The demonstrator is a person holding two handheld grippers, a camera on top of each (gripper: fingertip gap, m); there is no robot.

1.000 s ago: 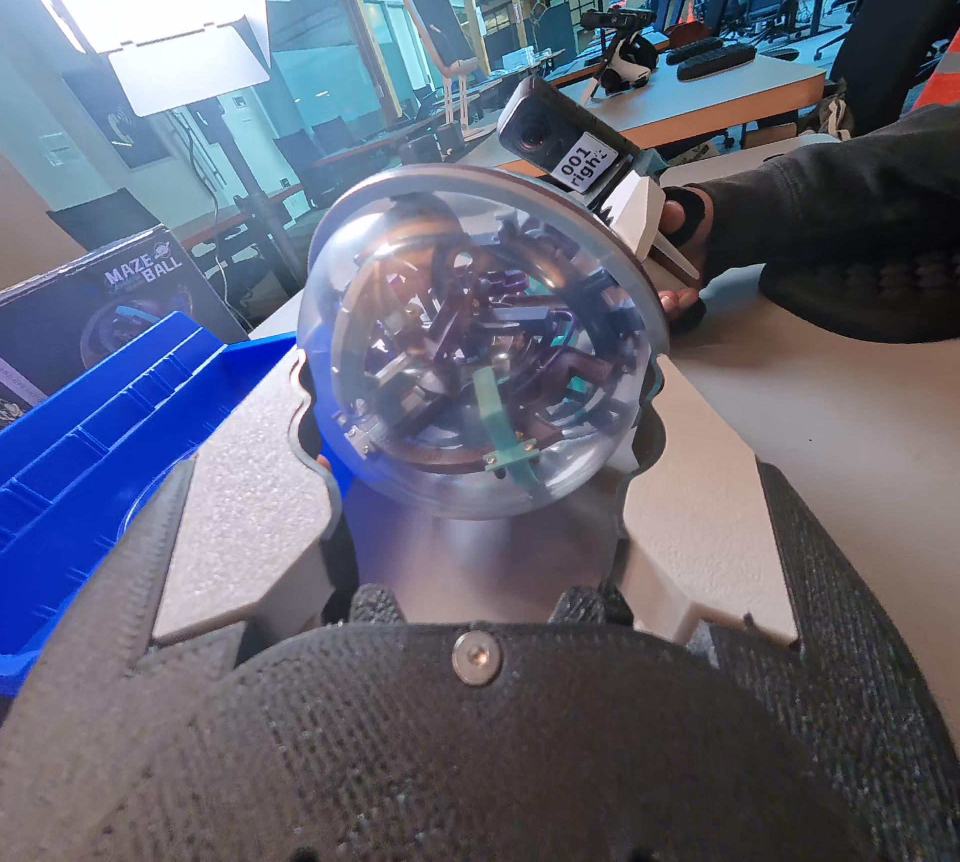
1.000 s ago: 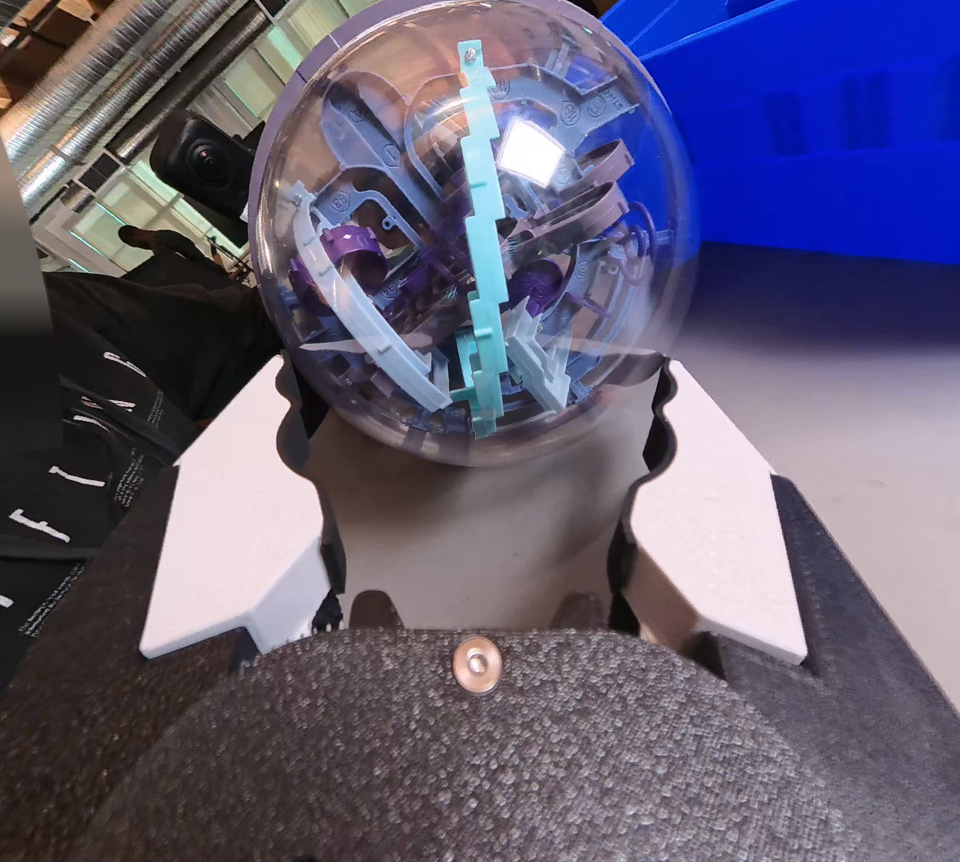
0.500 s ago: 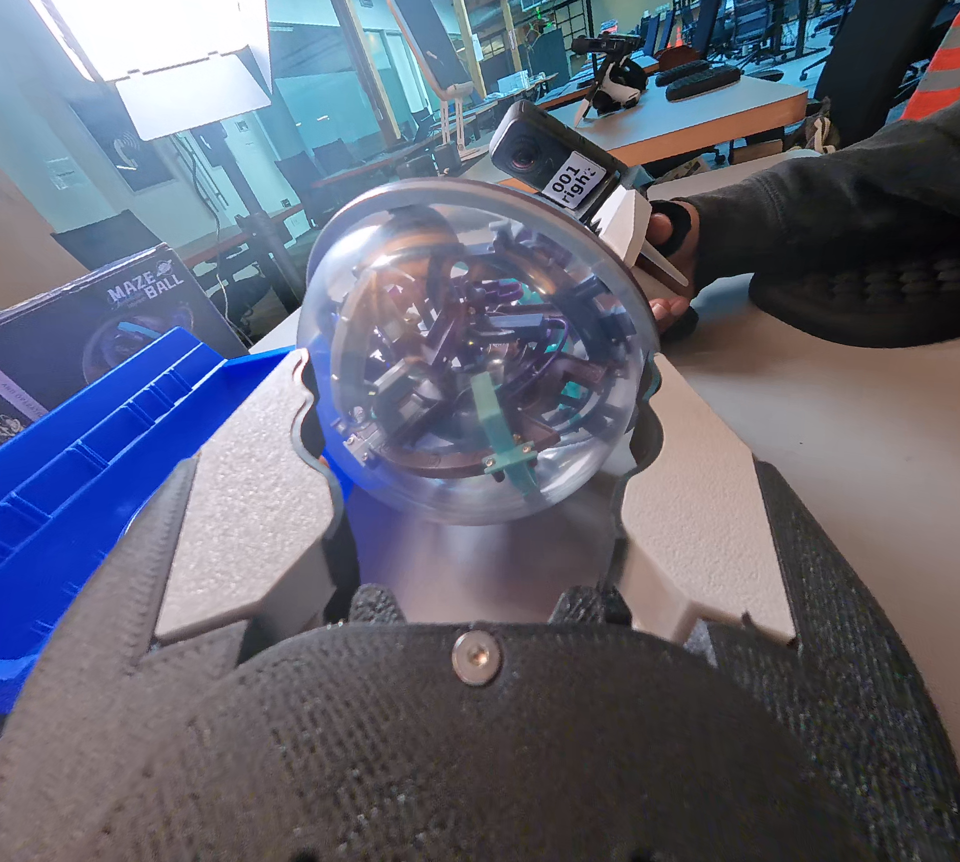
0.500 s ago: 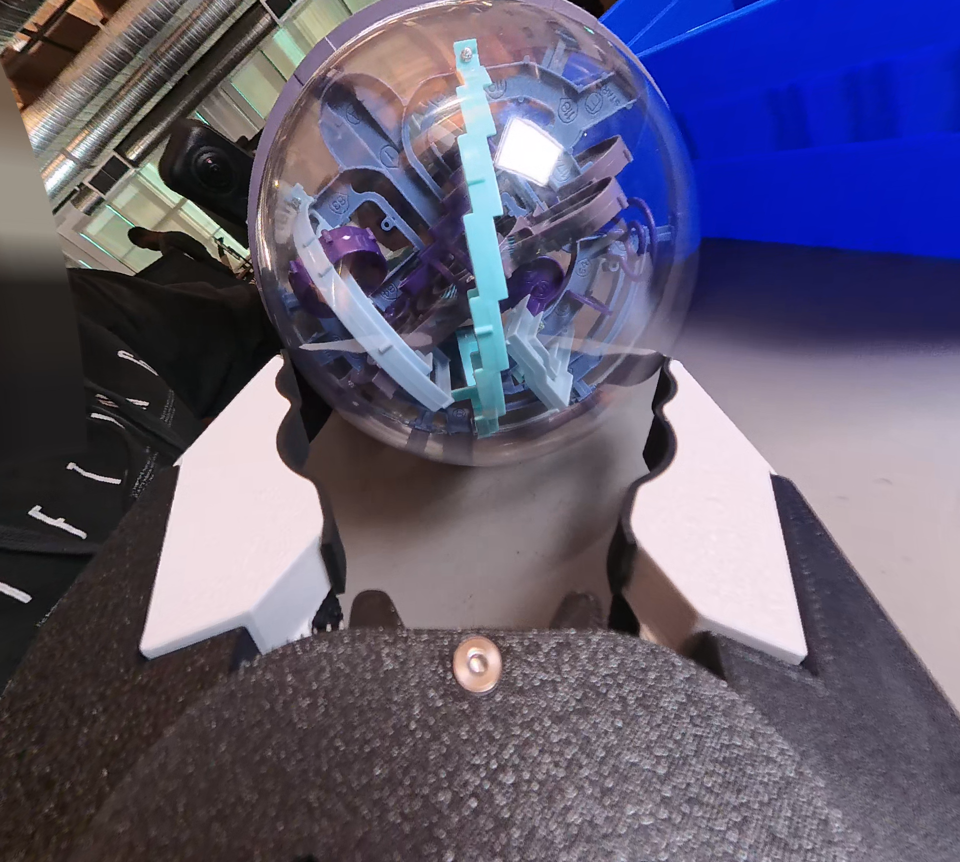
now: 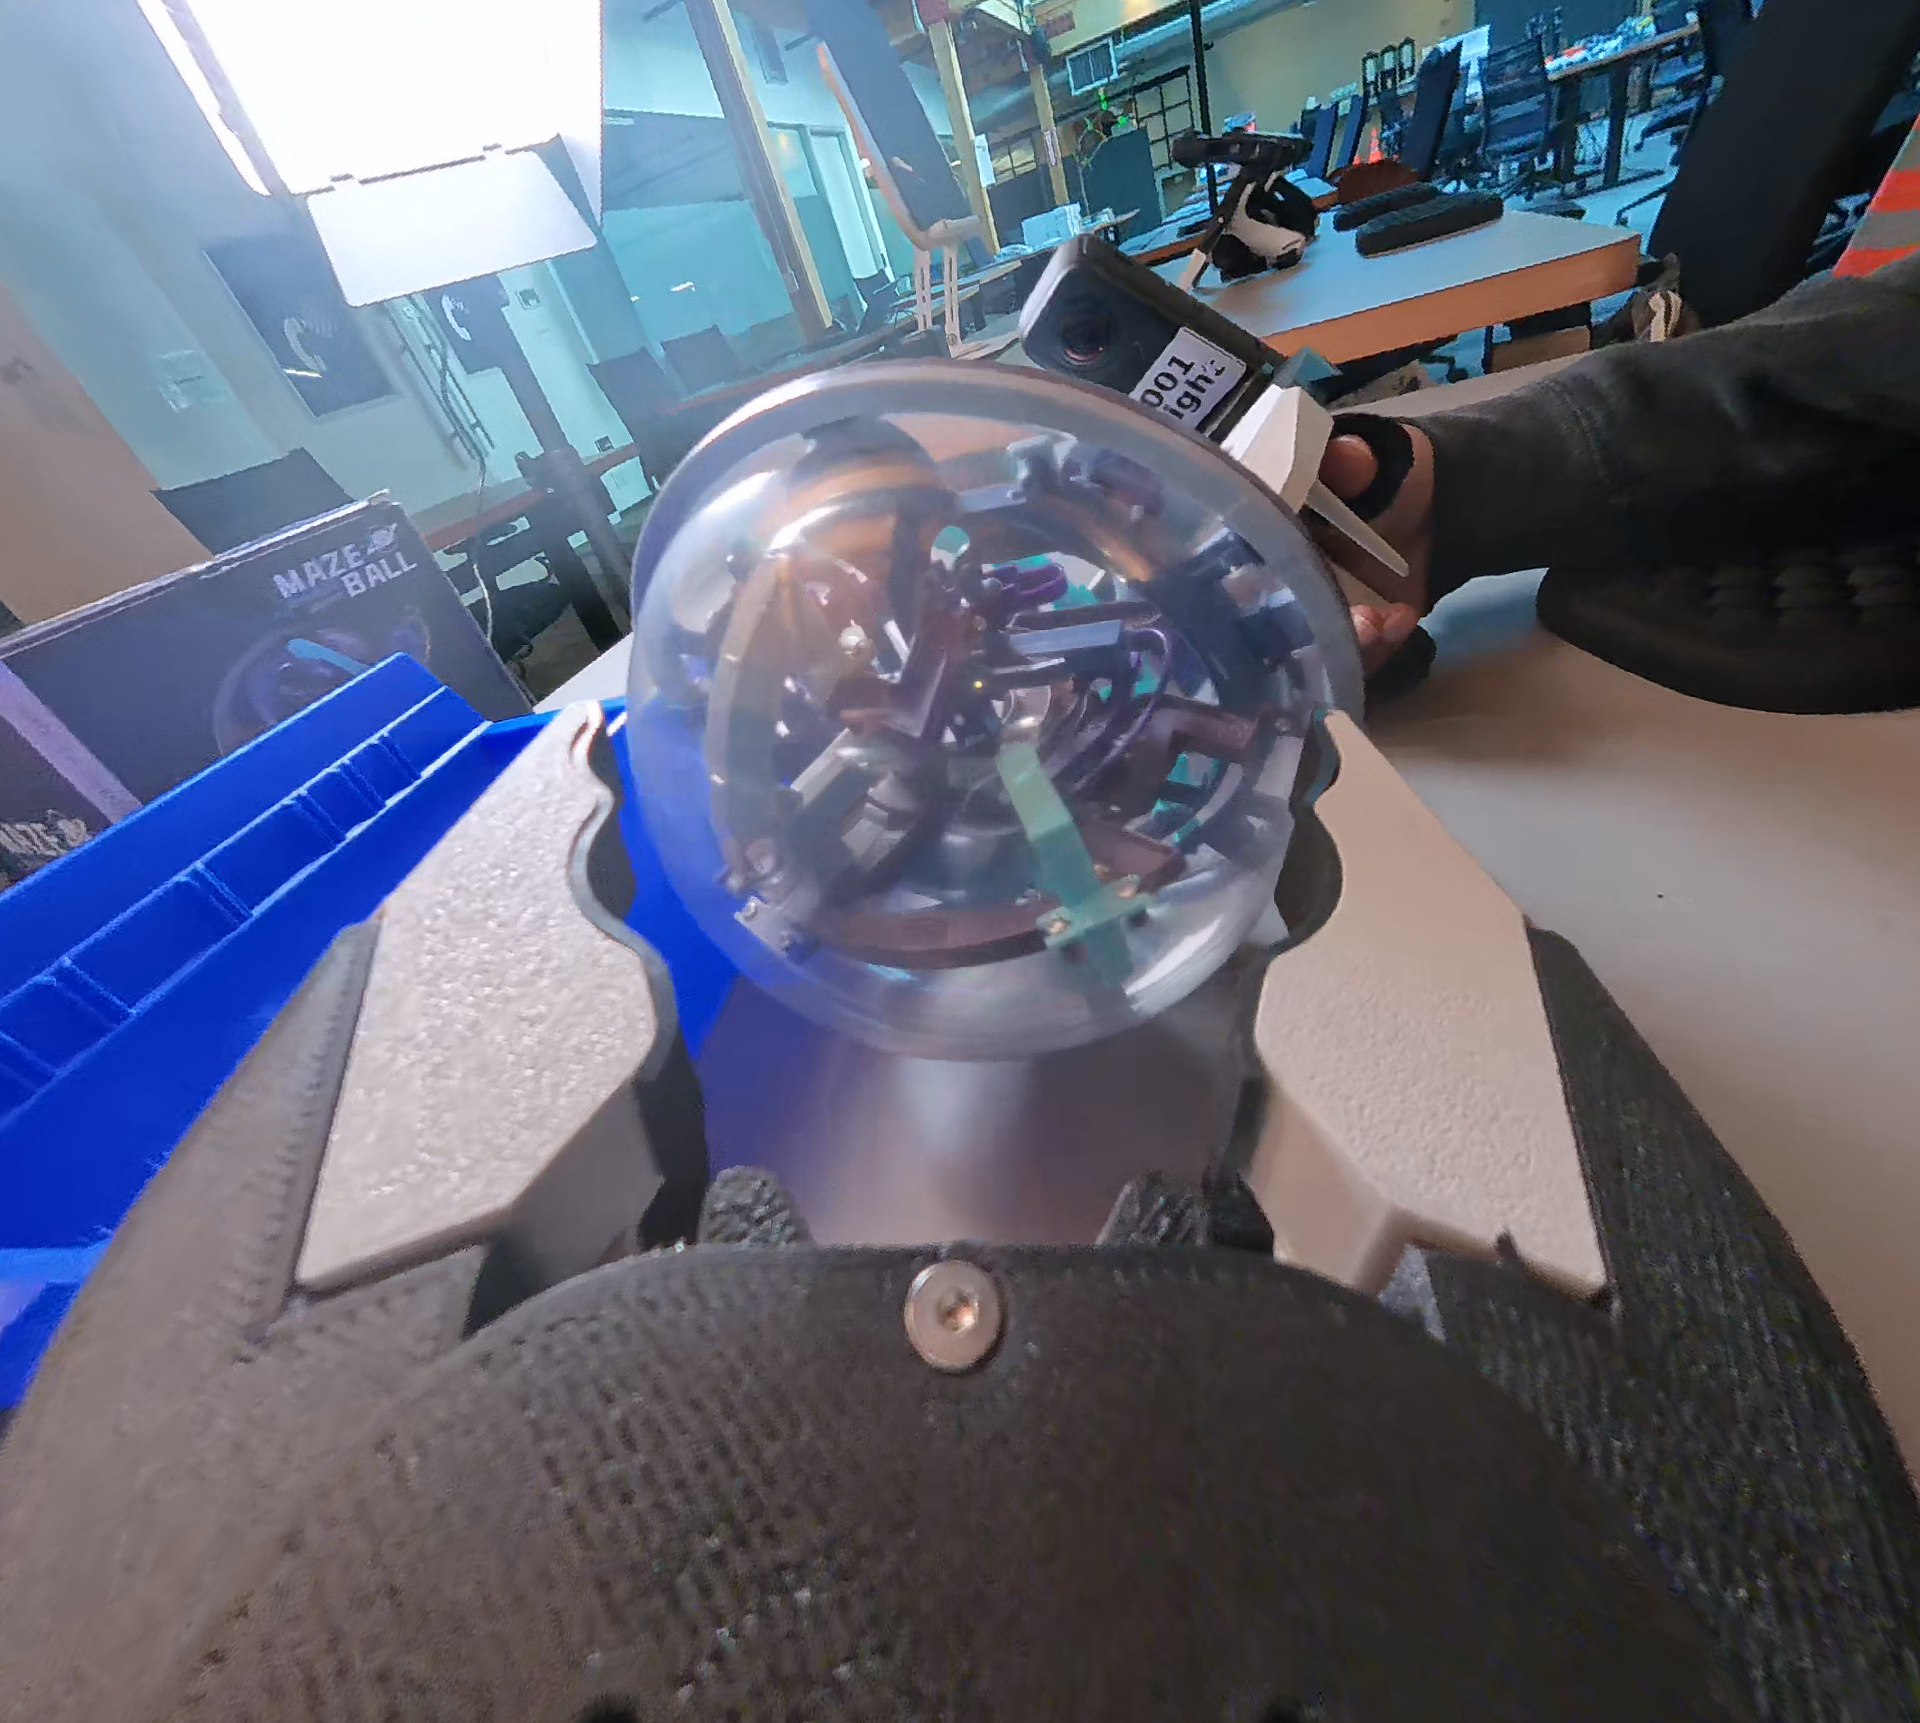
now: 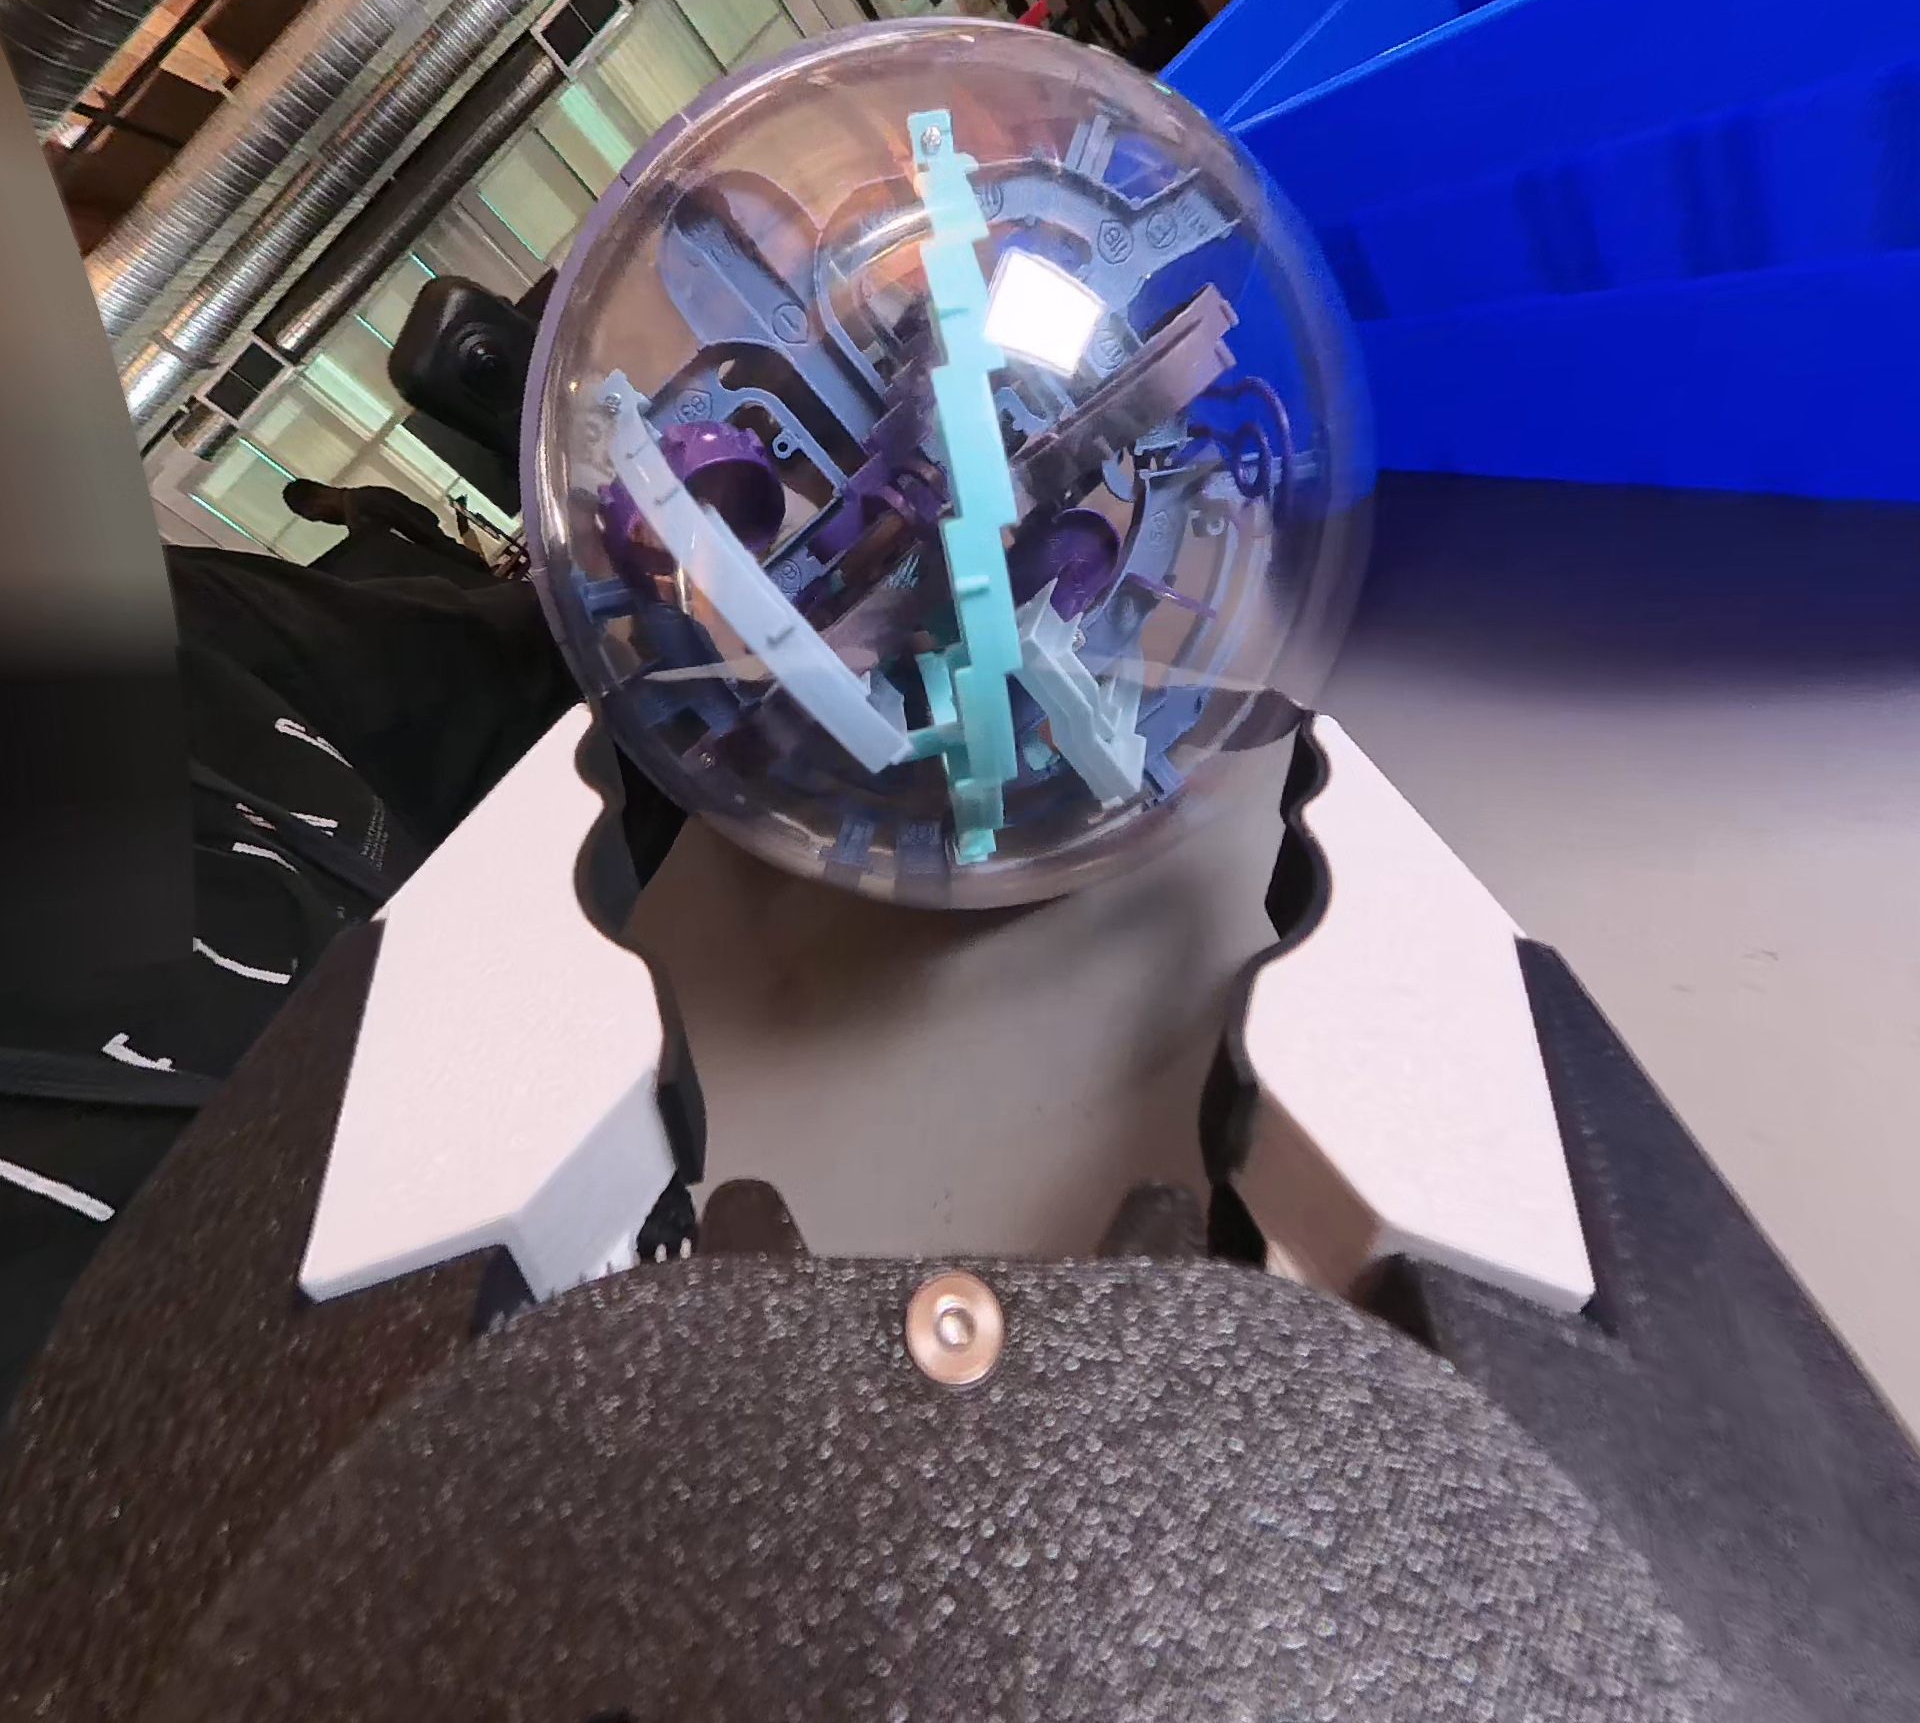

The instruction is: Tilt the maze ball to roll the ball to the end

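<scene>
Your left tool [image 5: 961, 800] and right tool [image 6: 951, 800] clamp the maze ball [image 5: 982, 707] from opposite sides, each with its two white fingers pressed against the lower flanks of the clear sphere, which is held up off the pale tabletop [image 5: 1621, 852]. Seen from the right wrist, the maze ball [image 6: 940, 468] shows a teal track running nearly upright through its middle, with grey, purple and pale blue ramps around it; the small ball inside cannot be made out. From the left wrist, your hand [image 5: 1371, 551] in a dark sleeve grips the right tool's handle just behind the sphere, its camera poking above. A blue bin [image 5: 197, 925] sits on the tabletop just beside the left tool, with a dark printed box [image 5: 208, 634] behind it
</scene>
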